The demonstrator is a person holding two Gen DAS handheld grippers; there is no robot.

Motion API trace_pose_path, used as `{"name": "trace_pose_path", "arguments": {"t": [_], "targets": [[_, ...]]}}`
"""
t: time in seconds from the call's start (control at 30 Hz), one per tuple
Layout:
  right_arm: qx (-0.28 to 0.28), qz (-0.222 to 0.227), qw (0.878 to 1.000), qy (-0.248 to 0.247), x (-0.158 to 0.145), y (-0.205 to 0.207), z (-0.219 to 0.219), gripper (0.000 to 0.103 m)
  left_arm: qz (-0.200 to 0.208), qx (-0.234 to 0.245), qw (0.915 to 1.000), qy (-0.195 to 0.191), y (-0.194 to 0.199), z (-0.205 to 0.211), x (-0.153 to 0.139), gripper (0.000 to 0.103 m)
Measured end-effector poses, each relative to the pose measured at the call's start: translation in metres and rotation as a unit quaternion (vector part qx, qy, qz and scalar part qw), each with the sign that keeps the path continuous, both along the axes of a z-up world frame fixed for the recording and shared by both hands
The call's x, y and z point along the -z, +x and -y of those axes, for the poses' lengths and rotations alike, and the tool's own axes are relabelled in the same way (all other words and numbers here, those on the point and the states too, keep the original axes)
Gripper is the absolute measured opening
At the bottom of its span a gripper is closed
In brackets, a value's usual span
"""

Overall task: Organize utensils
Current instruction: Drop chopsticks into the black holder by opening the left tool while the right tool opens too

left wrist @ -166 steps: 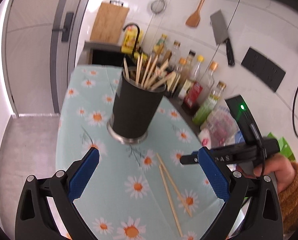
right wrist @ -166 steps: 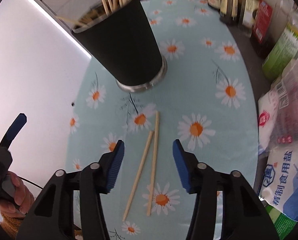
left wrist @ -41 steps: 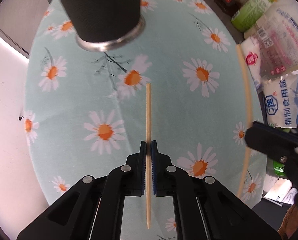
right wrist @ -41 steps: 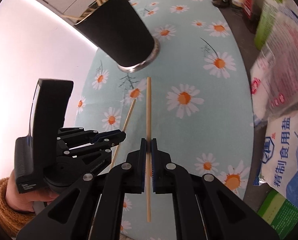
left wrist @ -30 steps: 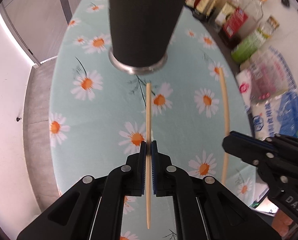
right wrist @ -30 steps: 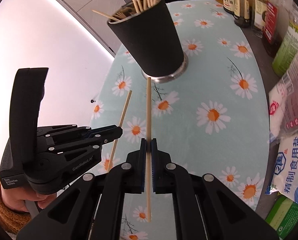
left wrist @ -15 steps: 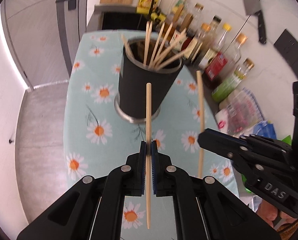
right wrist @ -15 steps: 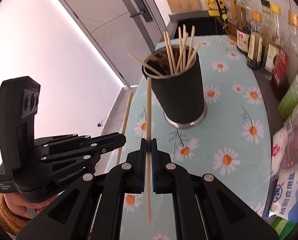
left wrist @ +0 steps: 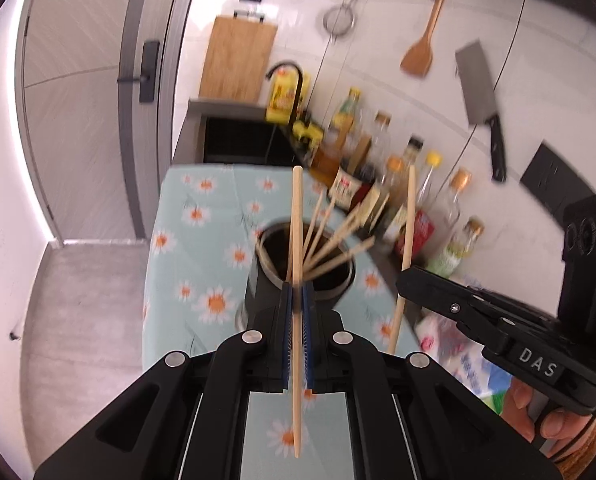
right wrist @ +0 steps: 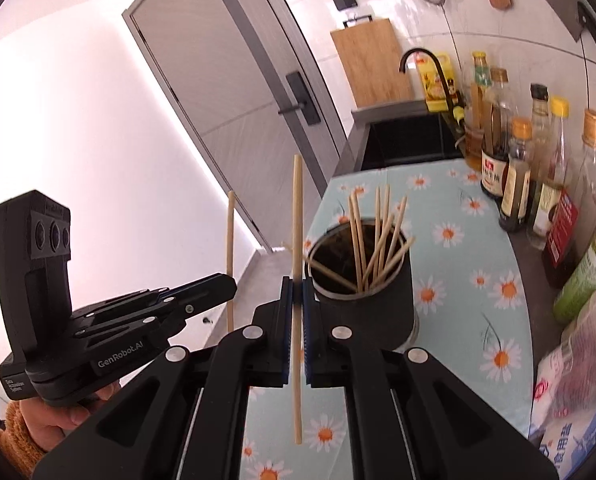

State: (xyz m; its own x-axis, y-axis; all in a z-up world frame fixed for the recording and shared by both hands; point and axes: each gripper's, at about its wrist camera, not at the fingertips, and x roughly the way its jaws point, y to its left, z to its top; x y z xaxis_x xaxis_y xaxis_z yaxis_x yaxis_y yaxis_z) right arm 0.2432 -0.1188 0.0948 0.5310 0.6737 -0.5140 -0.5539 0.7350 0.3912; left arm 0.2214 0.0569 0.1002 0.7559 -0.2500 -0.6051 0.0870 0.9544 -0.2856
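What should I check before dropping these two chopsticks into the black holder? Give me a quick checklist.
1. Left claw clamped on its chopstick: ok, pads shut on the stick near its middle.
2. Right claw clamped on its chopstick: ok, same kind of grip.
3. Sticks off the daisy tablecloth: ok, both are held in the air.
4. Black holder upright with its mouth open: ok, though several chopsticks already fan out of it.
5. Stick ends lined up over the holder's mouth: not ok, both stand upright short of the rim.
6. The two claws clear of each other: ok, a gap shows between them.
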Motion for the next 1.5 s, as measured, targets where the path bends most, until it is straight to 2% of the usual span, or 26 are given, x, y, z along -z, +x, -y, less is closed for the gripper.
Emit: {"name": "trace_pose_path", "arguments": {"t": [0.27, 0.43, 0.6, 0.8, 1.07, 1.27, 1.3, 1.4, 1.5], "targets": [[0.01, 0.052, 0.998, 0.03, -0.023, 0.025, 0.006, 0.006, 0.106, 0.0, 0.9941, -0.022, 0.014, -0.006, -0.021, 0.004], [0.012, 0.075, 0.996, 0.045, -0.028, 0.038, 0.005, 0.006, 0.144, -0.004, 0.9887, -0.042, 0.022, -0.009, -0.022, 0.004], [0.024, 0.116, 0.992, 0.039, -0.033, 0.047, 0.002, 0.006, 0.19, 0.0, 0.9802, -0.054, 0.028, -0.008, -0.024, 0.004], [0.035, 0.124, 0.99, 0.058, -0.025, 0.065, 0.007, 0.006, 0.246, -0.011, 0.9677, -0.052, 0.033, -0.004, -0.016, 0.004], [0.054, 0.148, 0.986, 0.053, -0.004, 0.075, 0.005, 0.006, 0.275, -0.03, 0.9595, -0.056, 0.036, -0.004, 0.01, 0.004], [0.051, 0.149, 0.987, 0.041, 0.011, 0.076, -0.003, 0.006, 0.269, -0.055, 0.9599, -0.057, 0.036, -0.01, 0.025, 0.004], [0.052, 0.148, 0.987, 0.041, 0.012, 0.076, -0.003, 0.01, 0.268, -0.056, 0.9599, -0.06, 0.036, -0.011, 0.026, 0.005], [0.052, 0.138, 0.988, 0.044, 0.014, 0.077, -0.001, 0.031, 0.262, -0.051, 0.9621, -0.056, 0.036, -0.011, 0.029, 0.005], [0.057, 0.133, 0.989, 0.038, 0.016, 0.076, 0.001, 0.034, 0.255, -0.05, 0.9641, -0.056, 0.035, -0.01, 0.031, 0.006]]}}
